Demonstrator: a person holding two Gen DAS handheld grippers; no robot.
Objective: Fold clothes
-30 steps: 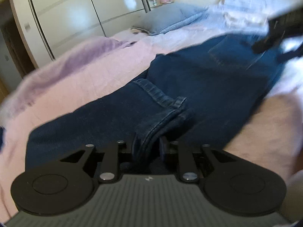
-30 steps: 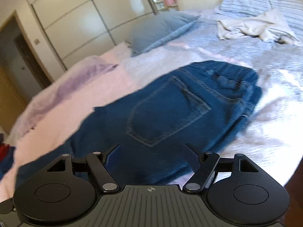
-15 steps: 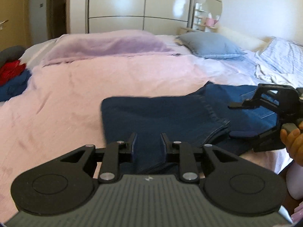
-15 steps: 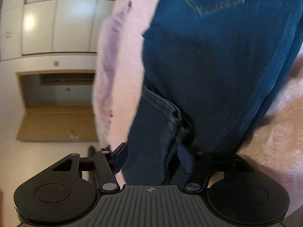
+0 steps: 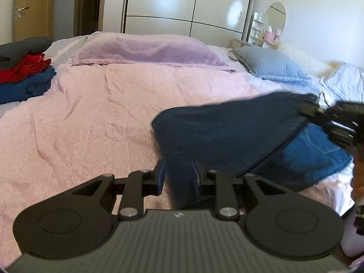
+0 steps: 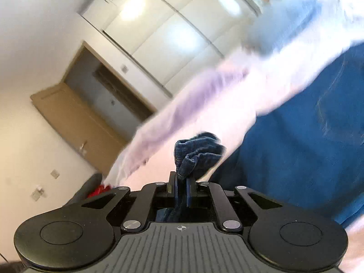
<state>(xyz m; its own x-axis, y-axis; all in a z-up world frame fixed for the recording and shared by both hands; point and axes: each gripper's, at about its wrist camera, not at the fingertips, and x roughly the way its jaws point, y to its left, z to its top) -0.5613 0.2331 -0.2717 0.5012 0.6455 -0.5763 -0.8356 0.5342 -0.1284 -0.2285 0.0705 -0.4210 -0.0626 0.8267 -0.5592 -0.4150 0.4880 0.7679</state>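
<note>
- Left tongs (image 5: 178, 174), at the jeans' (image 5: 227, 134) near edge, clamp denim; right tongs (image 6: 181, 190) pinch the far hem.
- Lifted together so the legs fold over the seat.

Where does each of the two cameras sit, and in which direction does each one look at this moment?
Left wrist: sits on the left claw, looks level across the pink bed; its fingers grip the jeans; the right claw shows at the right edge.
Right wrist: sits on the right claw, tilted, facing the wardrobe; its fingers pinch a denim edge.
Shared: jeans, bed, wardrobe.
</note>
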